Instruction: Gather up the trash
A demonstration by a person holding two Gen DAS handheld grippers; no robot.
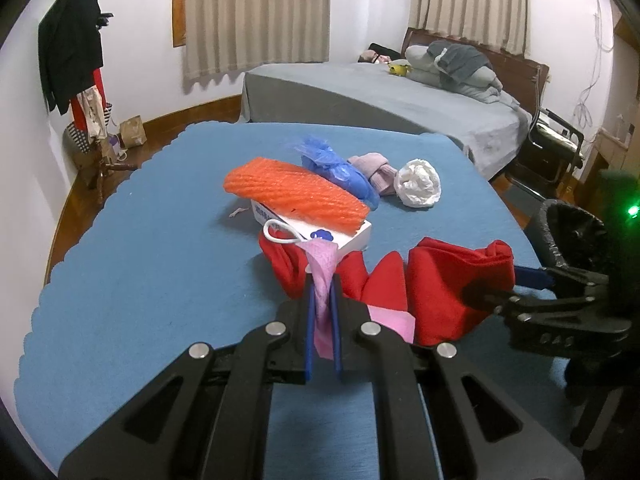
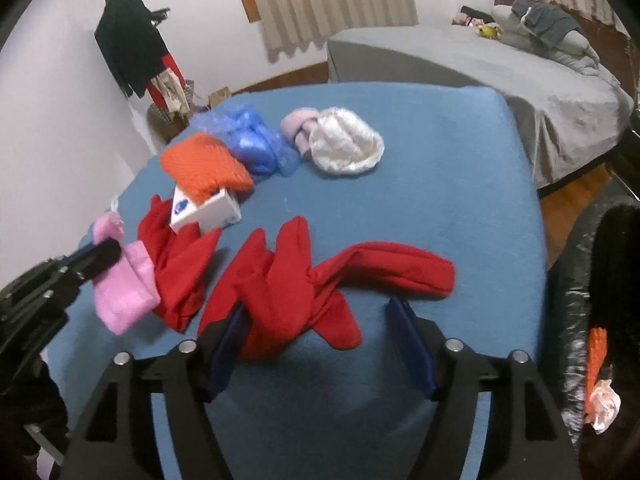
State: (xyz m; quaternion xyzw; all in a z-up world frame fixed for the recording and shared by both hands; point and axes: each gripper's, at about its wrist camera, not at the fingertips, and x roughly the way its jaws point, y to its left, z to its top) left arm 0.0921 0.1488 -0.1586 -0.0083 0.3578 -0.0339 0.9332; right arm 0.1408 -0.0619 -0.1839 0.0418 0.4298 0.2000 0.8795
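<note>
1. We held the left hand-held gripper [image 1: 322, 280] clenched on a pink cloth [image 1: 323, 276], low over the near left part of the blue tabletop [image 1: 132, 272]; the cloth ran up between the blue finger pads [image 1: 309, 332] and a flap of it lay beside them on the right.
2. Just beyond it, a white box [image 1: 344, 236] lay on the tabletop with an orange foam net [image 1: 296, 196] resting on top, and a white cord loop [image 1: 280, 232] showed at the box's near edge.
3. Behind the net lay a crumpled blue plastic bag [image 1: 340, 168], then a mauve cloth bundle [image 1: 372, 172] touching a crumpled white plastic bag [image 1: 418, 182].
4. Red cloths [image 2: 304, 280] sprawled across the near middle of the tabletop, one piece reaching the box.
5. We held the right hand-held gripper [image 2: 320, 344] released, its jaws wide apart, with the left pad against the near edge of the red cloths and the right pad over bare tabletop.
6. At the right edge stood a bin lined with a black bag [image 2: 576, 300]; inside it we saw an orange net piece [image 2: 596, 352] and a crumpled pale tissue [image 2: 604, 404].
</note>
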